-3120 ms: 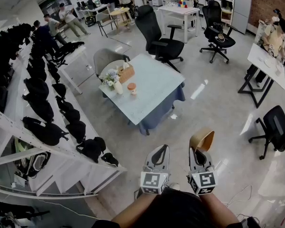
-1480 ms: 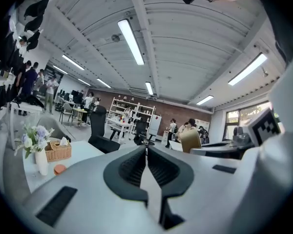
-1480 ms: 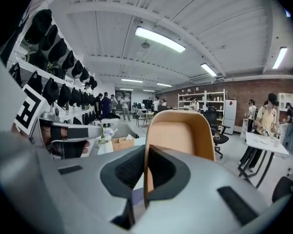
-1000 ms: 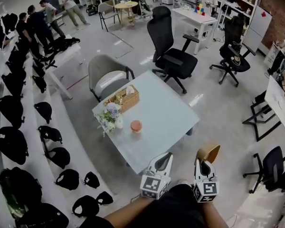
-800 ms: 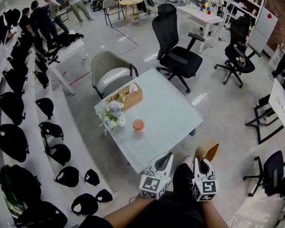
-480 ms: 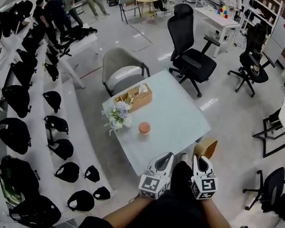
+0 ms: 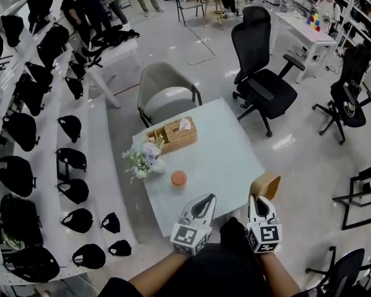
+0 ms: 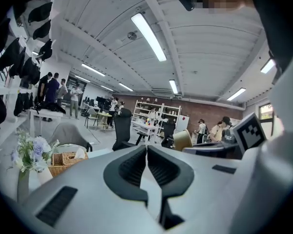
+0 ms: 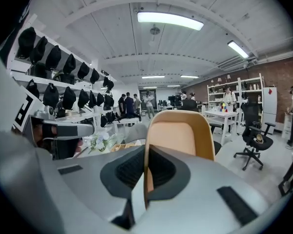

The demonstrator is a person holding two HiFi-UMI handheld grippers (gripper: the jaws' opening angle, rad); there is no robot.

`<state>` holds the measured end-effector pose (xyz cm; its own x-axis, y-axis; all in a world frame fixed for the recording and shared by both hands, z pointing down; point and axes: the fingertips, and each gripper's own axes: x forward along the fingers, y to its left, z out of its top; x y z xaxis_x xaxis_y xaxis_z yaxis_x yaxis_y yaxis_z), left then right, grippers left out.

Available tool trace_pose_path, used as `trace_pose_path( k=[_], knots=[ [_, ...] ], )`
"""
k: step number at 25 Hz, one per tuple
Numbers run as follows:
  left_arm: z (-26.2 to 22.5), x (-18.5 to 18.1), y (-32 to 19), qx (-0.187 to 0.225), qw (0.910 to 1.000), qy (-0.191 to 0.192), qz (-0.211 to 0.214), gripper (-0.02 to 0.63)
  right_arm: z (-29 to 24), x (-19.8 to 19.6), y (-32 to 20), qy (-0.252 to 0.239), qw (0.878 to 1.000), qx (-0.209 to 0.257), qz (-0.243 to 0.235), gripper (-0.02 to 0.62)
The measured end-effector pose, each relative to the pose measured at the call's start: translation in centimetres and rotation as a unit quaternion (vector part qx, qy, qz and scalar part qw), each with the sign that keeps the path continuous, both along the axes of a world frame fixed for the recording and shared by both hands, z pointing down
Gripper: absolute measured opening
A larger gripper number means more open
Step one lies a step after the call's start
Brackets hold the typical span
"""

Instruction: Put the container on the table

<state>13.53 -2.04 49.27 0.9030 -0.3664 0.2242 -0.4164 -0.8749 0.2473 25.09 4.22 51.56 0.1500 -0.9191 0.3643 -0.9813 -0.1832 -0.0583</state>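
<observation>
We are holding our left forearm [image 7: 149, 281] and right forearm [image 7: 283, 282] out ahead, side by side. Our left gripper [image 7: 205, 198] is pointing forward and slightly down, its jaws pressed together with nothing between them. Our right gripper [image 7: 258, 198] is pointing much the same way, near the left but not touching it. Its jaws are pinching the wall of the container [image 7: 264, 184], which is sticking up past the tips.
</observation>
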Motion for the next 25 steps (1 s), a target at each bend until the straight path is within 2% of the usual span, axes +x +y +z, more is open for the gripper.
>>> trace_pose_path(
  k=[4, 9, 13, 16, 22, 25],
  knots=[
    [-0.2, 1.6, -2.2, 0.021, 0.9987, -0.029, -0.036, 0.014, 0.4, 2.9, -2.2, -0.014, 0.999, 0.002, -0.033, 0.006],
    [-0.6, 2.6, -5.0, 0.031, 0.9936, -0.043, -0.1, 0.014, 0.4, 4.5, -5.2, -0.03, 0.996, 0.008, -0.088, 0.006],
    [0.3, 2.7, -6.7, 0.022, 0.9878, -0.061, -0.141, 0.014, 0.7, 3.9, -8.0, -0.036, 0.987, 0.003, -0.158, 0.006],
    [1.6, 3.2, -7.4, 0.016, 0.9845, -0.088, -0.15, 0.014, 1.9, 3.3, -10.0, -0.032, 0.978, -0.012, -0.204, 0.006],
    [3.4, 3.4, -8.6, 0.003, 0.9765, -0.111, -0.185, 0.014, 5.6, 2.4, -13.0, -0.04, 0.964, -0.045, -0.259, 0.006],
    [4.2, 2.6, -9.7, -0.009, 0.9718, -0.11, -0.208, 0.014, 7.1, 1.1, -15.3, -0.008, 0.954, -0.06, -0.293, 0.006]
  ],
)
